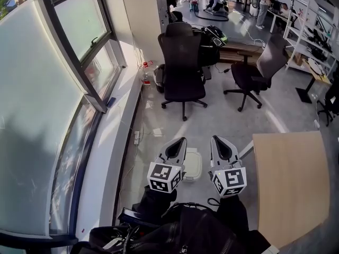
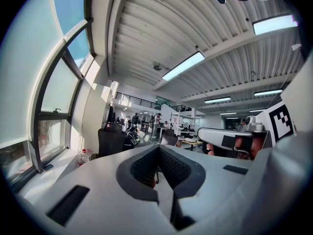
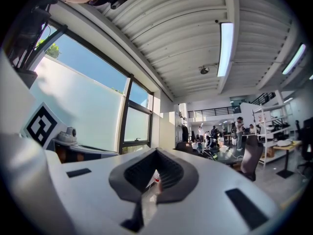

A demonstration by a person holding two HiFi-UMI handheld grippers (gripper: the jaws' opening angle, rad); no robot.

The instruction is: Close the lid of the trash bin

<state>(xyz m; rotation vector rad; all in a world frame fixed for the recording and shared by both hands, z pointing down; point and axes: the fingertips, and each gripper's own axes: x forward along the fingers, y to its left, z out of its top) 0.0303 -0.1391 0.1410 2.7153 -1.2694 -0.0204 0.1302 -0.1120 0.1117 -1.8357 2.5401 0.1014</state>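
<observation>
A small white trash bin stands on the grey floor straight below me, and its rounded-square top looks flat and down. My left gripper hovers over its left edge and my right gripper hangs just right of it; both hide part of the bin. Both pairs of jaws are together with nothing between them. The left gripper view and the right gripper view point up and forward across the room, so the left gripper and right gripper show shut jaws and no bin.
A light wooden table stands at the right. Two black office chairs stand ahead. A window wall and sill run along the left, with a bottle and a power strip nearby. People work far back.
</observation>
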